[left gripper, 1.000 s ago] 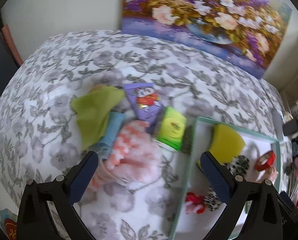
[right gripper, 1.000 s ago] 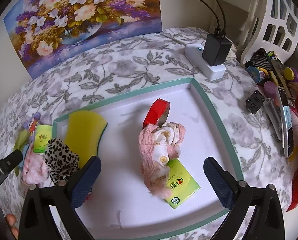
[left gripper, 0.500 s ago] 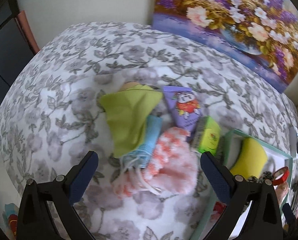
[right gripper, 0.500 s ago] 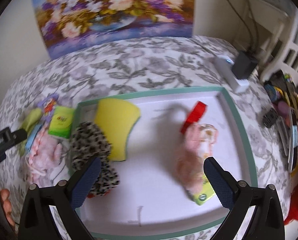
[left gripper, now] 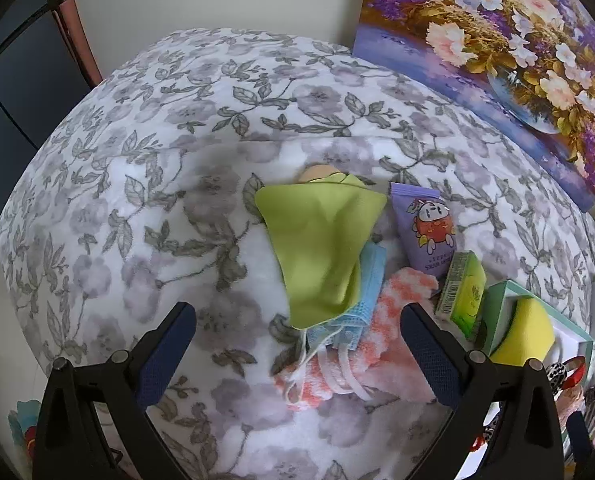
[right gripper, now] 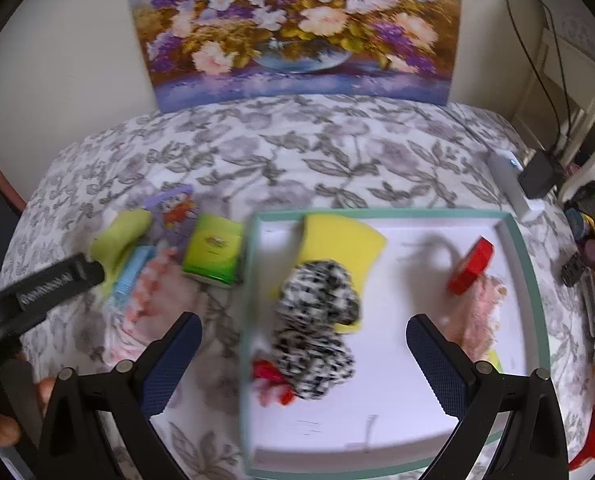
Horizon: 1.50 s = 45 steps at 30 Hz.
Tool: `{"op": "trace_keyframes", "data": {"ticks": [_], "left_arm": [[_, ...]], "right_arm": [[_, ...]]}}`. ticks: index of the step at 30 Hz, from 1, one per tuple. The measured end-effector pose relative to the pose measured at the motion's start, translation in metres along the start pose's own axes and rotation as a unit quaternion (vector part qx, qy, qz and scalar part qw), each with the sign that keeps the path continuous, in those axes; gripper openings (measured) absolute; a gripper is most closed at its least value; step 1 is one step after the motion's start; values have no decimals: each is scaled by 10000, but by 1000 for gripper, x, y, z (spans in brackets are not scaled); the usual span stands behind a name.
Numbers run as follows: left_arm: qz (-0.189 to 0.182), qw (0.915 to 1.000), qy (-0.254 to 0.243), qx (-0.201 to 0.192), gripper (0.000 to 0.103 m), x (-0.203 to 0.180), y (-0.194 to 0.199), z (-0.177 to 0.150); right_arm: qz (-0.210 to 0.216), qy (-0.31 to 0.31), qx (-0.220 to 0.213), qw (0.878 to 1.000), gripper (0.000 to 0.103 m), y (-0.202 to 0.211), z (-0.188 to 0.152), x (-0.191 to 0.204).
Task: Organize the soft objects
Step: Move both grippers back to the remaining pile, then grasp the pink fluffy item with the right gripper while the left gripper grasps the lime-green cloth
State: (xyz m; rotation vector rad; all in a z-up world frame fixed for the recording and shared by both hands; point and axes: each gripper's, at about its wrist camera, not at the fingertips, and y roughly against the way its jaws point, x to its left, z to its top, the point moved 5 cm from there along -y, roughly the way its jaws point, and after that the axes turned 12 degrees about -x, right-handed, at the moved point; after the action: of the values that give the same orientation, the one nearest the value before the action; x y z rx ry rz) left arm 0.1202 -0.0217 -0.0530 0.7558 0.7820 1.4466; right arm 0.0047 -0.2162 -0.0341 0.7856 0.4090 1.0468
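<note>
A pile lies on the flowered cloth: a green cloth (left gripper: 321,248) on top of a blue face mask (left gripper: 357,312), which rests on a pink-and-white fluffy piece (left gripper: 377,344). My left gripper (left gripper: 295,354) is open, low over the near end of this pile. Beside the pile lie a purple pouch (left gripper: 425,232) and a green tissue pack (left gripper: 463,294). In the right wrist view the white tray (right gripper: 533,280) holds a yellow sponge (right gripper: 345,240), a leopard-print scrunchie (right gripper: 317,320), a red tape roll (right gripper: 471,266) and a pink lace piece (right gripper: 477,320). My right gripper (right gripper: 303,356) is open above the tray's left part.
A flower painting (right gripper: 293,28) leans on the wall behind the table. A white power strip with a black adapter (right gripper: 537,176) sits at the right rear. Assorted small items (right gripper: 593,264) crowd the right edge. The left gripper's body (right gripper: 37,292) shows at left.
Both cameras have swung left. The left gripper now faces the cloth pile instead of the tray edge, and the right gripper has shifted from the pink lace toward the scrunchie and tray's left side.
</note>
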Motion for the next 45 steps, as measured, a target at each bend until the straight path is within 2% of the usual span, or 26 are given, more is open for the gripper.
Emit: {"op": "trace_keyframes", "data": {"ticks": [7, 11, 16, 23, 28, 34, 40, 43, 45], "left_arm": [[-17, 10000, 50, 81, 102, 10, -4, 2], [12, 9995, 290, 84, 102, 28, -6, 8], [85, 9984, 563, 30, 102, 49, -6, 13], [104, 9974, 708, 60, 102, 62, -13, 14], [87, 9963, 826, 225, 102, 66, -24, 11], [-59, 9941, 1027, 346, 102, 70, -33, 11], [-361, 9946, 908, 350, 102, 55, -41, 17], [-545, 9933, 940, 399, 102, 46, -47, 19], [-630, 9927, 926, 456, 102, 40, -52, 17]], "right_arm": [[160, 45, -170, 9997, 103, 4, 11, 30], [200, 172, -329, 9991, 103, 9, 17, 44], [465, 329, -429, 9975, 103, 10, 19, 66], [641, 683, -100, 9956, 103, -12, 1, 94], [732, 580, 163, 9955, 103, -31, -12, 99], [783, 349, 246, 9960, 91, -44, -15, 97], [836, 265, 300, 9957, 84, -55, -15, 98], [844, 260, 325, 9956, 78, -59, -15, 100], [831, 243, 371, 9955, 69, -64, -16, 100]]}}
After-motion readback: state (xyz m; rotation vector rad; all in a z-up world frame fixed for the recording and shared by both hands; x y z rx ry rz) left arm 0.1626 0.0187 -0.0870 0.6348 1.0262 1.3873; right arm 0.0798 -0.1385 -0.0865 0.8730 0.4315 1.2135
